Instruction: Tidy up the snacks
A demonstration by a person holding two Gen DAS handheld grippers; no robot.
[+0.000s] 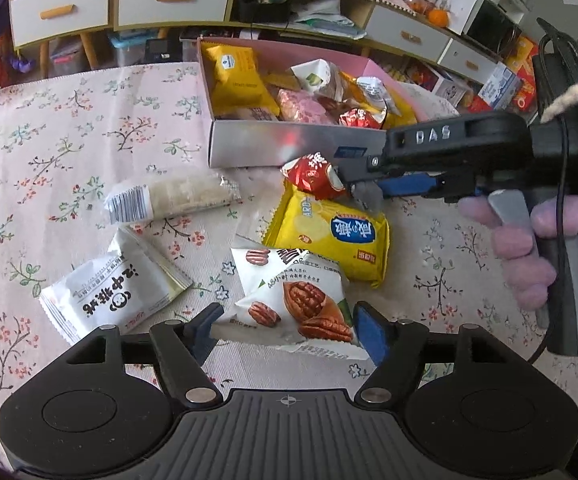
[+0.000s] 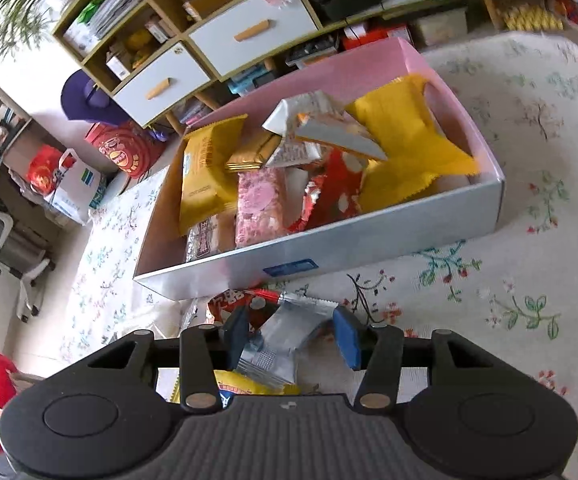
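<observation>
A silver box with a pink lining (image 1: 285,148) (image 2: 369,240) holds several snack packs. In front of it on the flowered cloth lie a red pack (image 1: 313,176) (image 2: 237,300), a yellow pack (image 1: 329,236), a pecan pack (image 1: 297,300), a white panda pack (image 1: 109,292) and a clear rice-cake pack (image 1: 173,198). My left gripper (image 1: 289,328) is open, its pads on either side of the pecan pack's near edge. My right gripper (image 2: 293,334) (image 1: 359,188) is open around the red pack's silver end (image 2: 289,328).
Low cabinets with white drawers (image 1: 61,12) (image 2: 249,36) and floor clutter stand behind the table. The cloth (image 1: 69,128) (image 2: 529,280) left and right of the box is bare. A red bag (image 2: 125,152) sits on the floor.
</observation>
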